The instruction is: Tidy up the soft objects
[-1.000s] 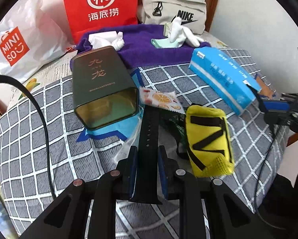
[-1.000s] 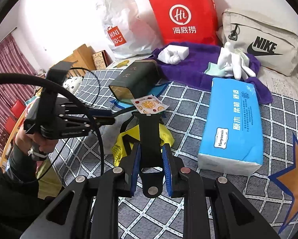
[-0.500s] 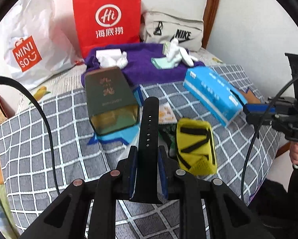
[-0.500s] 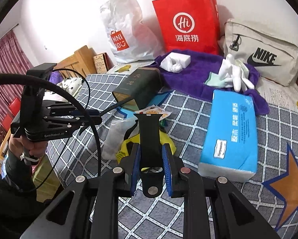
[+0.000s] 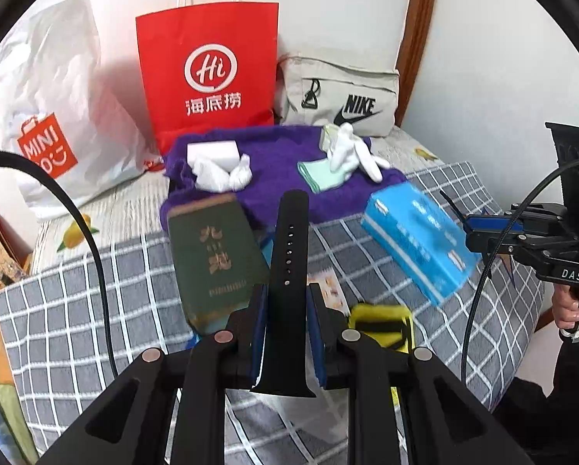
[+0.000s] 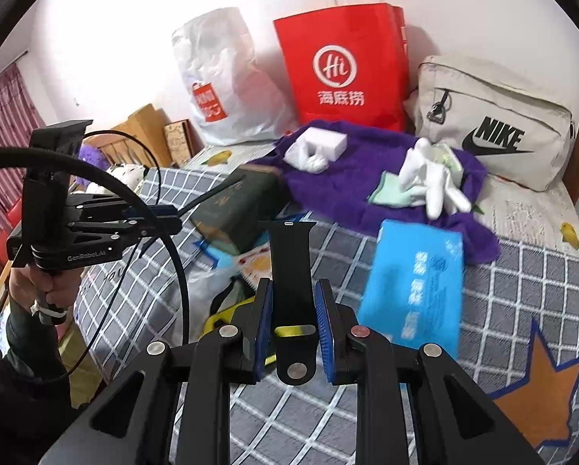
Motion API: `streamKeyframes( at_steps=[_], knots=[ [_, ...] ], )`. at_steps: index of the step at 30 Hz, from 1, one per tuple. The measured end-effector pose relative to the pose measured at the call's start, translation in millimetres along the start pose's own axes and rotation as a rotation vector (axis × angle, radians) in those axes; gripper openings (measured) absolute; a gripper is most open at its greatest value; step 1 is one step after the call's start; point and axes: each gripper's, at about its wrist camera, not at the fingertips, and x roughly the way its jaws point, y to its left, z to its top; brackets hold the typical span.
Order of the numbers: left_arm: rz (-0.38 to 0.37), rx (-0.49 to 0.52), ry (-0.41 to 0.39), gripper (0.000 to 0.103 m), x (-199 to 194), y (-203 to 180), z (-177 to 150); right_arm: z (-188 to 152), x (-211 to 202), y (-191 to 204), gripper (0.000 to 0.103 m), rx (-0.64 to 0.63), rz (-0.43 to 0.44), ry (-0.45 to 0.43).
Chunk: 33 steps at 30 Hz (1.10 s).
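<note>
Curtain [image 6: 2, 124] shows in right wrist view only.

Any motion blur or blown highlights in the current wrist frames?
Left wrist: blue tissue pack and yellow pouch smeared, strap in the left claw sharp. Right wrist: tissue pack and green tin blurred, wall overexposed behind the white bag; fisheye bends both.

strap [image 5: 289, 240] black | towel [image 5: 274, 178] purple | blanket [image 5: 95, 290] grey-white check
</note>
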Motion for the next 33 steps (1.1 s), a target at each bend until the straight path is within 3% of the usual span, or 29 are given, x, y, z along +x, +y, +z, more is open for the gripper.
streamKeyframes(
  at_steps=[13,26,33],
  knots=[
    [0.013,-0.007,-0.013,0.020,40,21,64,63,26,-53,0.022,0.044,-0.052,-0.046],
    [0.017,-0.015,-0.021,0.019,82,39,129,126,78,-101,0.022,0.089,-0.088,-0.050],
    [0.008,-0.043,-0.021,0.020,112,52,146,145,99,-126,0.022,0.153,-0.096,-0.033]
  ],
)
